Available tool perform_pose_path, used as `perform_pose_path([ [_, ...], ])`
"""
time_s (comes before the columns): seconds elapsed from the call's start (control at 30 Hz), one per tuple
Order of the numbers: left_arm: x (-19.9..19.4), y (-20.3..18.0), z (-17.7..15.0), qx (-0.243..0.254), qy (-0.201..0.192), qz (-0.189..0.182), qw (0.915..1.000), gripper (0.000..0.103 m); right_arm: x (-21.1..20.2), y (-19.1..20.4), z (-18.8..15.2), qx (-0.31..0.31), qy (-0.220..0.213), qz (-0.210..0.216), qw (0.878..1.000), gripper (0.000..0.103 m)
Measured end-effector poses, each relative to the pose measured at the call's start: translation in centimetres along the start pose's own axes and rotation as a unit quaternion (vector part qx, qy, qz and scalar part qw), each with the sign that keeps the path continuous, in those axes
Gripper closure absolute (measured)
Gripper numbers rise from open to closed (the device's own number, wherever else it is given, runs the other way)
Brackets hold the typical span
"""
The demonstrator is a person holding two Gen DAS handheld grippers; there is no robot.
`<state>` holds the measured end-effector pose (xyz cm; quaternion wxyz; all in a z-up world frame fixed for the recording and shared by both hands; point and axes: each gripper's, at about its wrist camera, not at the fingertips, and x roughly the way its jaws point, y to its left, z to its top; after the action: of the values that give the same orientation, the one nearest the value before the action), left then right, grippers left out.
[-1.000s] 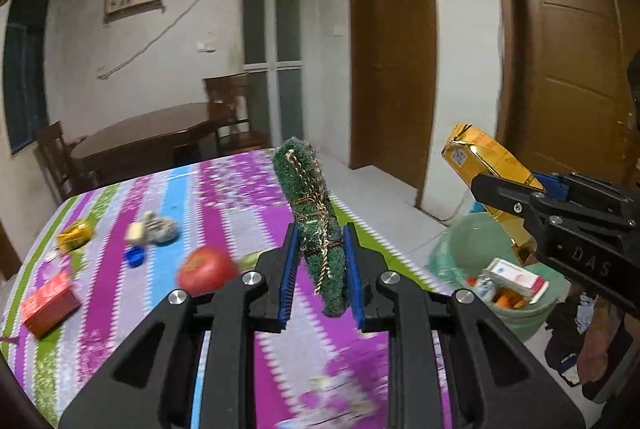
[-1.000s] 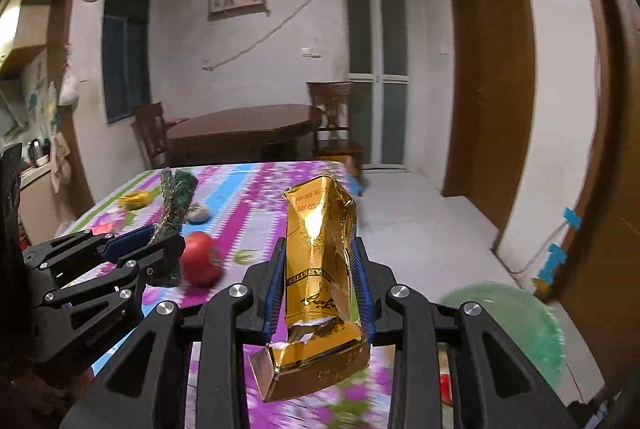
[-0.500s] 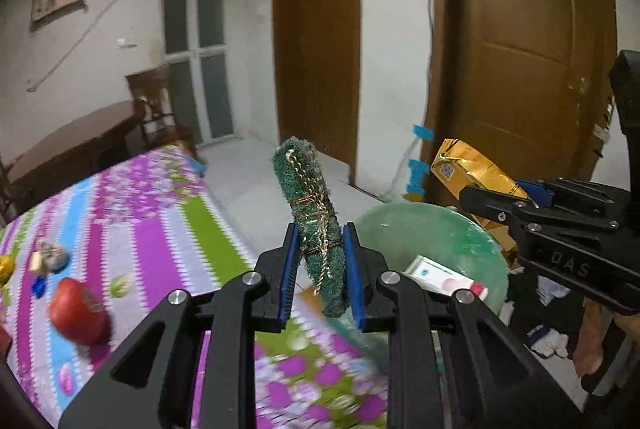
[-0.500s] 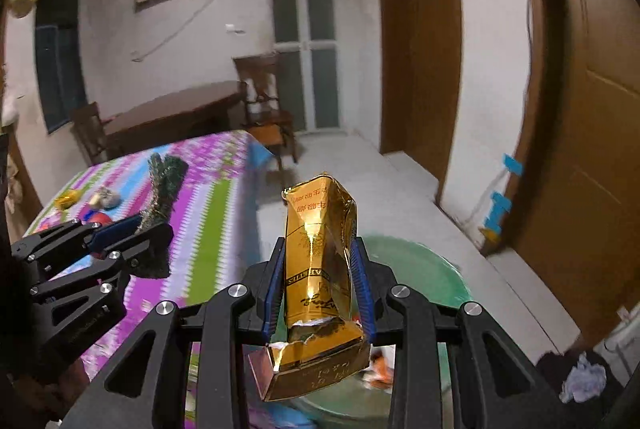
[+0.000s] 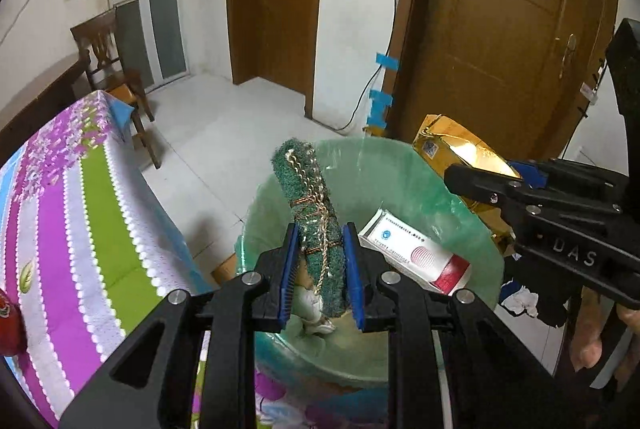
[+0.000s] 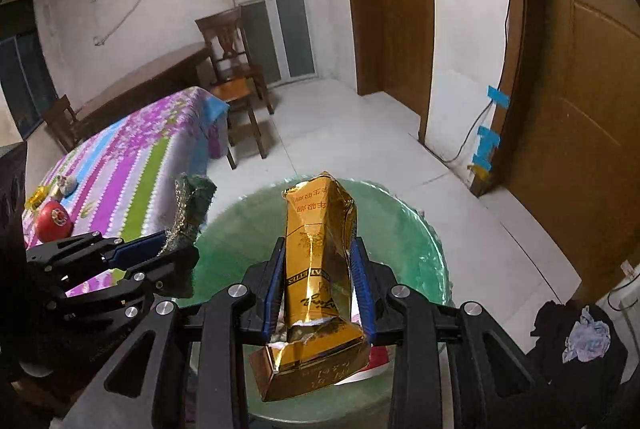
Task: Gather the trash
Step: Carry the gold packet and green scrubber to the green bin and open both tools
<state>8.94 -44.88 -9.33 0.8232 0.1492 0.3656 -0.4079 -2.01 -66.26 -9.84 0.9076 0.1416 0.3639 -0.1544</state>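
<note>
Your left gripper's (image 5: 320, 273) blue-padded fingers (image 5: 289, 277) are clamped on a green scouring pad (image 5: 316, 225) bound with brown twine, which stands nearly upright between them. It hangs over the mouth of the green bin (image 5: 476, 253), which sits on the floor just beside the table's edge with its striped purple and green tablecloth (image 5: 80, 229). Inside the bin, behind the pad, a white and red box (image 5: 412, 249) lies tilted, with crumpled pale scraps lower down. Further right, your right gripper (image 6: 318, 289) has its fingers (image 6: 362, 289) pressed tight against a crumpled gold carton (image 6: 316, 269), held upright with its torn base towards the camera. That carton also sits above the bin, near its right rim in the left wrist view. On the tablecloth in the right wrist view, a red apple (image 6: 52, 221) rests by a yellow wrapper (image 6: 36, 199). A wooden chair (image 6: 234, 77) stands beyond the table.
</note>
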Motion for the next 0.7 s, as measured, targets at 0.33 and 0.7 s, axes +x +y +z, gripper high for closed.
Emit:
perform_pose_path([
  [0.33, 0.7, -0.9, 0.1, -0.005, 0.008, 0.001, 1.0000, 0.079, 1.1, 1.7, -0.3, 0.004, 0.011, 0.000, 1.000, 0.069],
  [0.7, 0.6, -0.4, 0.3, -0.010, 0.001, 0.012, 0.9999, 0.042, 1.1, 1.0, 0.0, 0.026, 0.002, -0.002, 1.000, 0.055],
])
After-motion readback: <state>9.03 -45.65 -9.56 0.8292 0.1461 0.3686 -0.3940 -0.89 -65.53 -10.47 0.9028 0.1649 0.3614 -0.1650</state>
